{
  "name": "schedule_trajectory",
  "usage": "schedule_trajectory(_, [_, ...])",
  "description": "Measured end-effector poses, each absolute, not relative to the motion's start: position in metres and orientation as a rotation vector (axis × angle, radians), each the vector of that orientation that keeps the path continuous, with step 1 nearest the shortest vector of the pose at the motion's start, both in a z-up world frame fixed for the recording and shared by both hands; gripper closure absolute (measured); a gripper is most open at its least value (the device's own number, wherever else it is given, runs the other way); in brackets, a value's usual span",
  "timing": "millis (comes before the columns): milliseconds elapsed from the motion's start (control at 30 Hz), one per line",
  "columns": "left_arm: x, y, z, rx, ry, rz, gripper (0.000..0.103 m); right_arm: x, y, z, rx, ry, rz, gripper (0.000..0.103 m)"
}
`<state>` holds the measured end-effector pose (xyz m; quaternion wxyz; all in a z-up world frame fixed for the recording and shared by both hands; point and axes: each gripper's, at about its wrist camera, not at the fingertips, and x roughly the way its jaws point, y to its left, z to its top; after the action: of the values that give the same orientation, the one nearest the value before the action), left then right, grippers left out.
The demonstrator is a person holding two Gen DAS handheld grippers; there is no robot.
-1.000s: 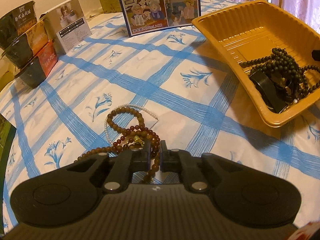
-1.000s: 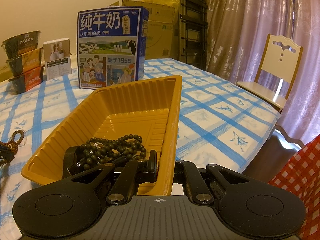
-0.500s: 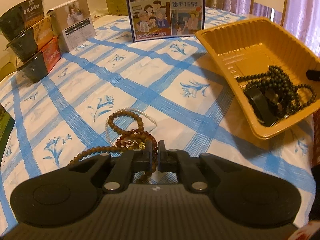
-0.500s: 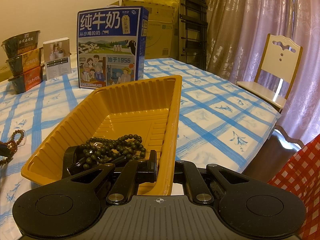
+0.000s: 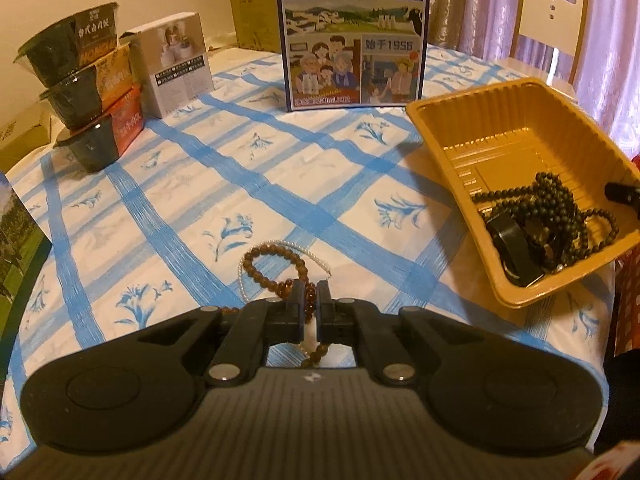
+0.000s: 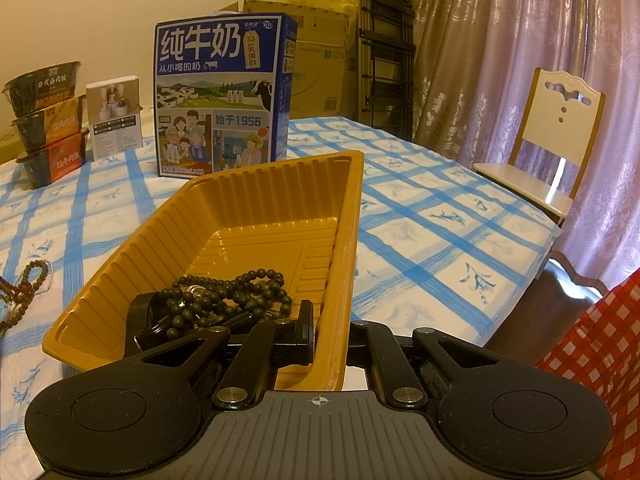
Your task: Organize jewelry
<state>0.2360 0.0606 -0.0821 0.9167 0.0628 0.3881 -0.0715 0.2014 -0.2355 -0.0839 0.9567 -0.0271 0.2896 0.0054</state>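
My left gripper (image 5: 311, 292) is shut on a brown bead string (image 5: 276, 268), part of which hangs under the fingers. The rest of the string lies on the blue-checked tablecloth beside a thin pearl strand (image 5: 316, 260). At the right stands a ribbed yellow tray (image 5: 452, 136) holding a pile of dark beads (image 5: 560, 208) and a black band (image 5: 514, 244). My right gripper (image 6: 330, 320) is shut on the near wall of the tray (image 6: 256, 200), just beside the dark beads (image 6: 232, 292). The brown bead string (image 6: 24, 288) shows at the far left.
A blue milk carton (image 5: 354, 32) stands at the back of the table. To its left stand a small white box (image 5: 176, 64) and three stacked food bowls (image 5: 80, 92). A chair (image 6: 556, 132) stands beyond the table's right edge. A red checked cloth (image 6: 600, 340) hangs close right.
My left gripper has risen and pulled back with the brown bead string, drawing part of it off the cloth. The right gripper and the tray have stayed still.
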Motion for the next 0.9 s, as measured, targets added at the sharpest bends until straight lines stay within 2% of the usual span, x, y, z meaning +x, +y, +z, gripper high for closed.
schedule_trajectory(900, [0.221, 0.031, -0.005, 0.083, 0.655, -0.246, 0.099, 0.201, -0.235, -0.084, -0.056, 0.588, 0.010, 0.096])
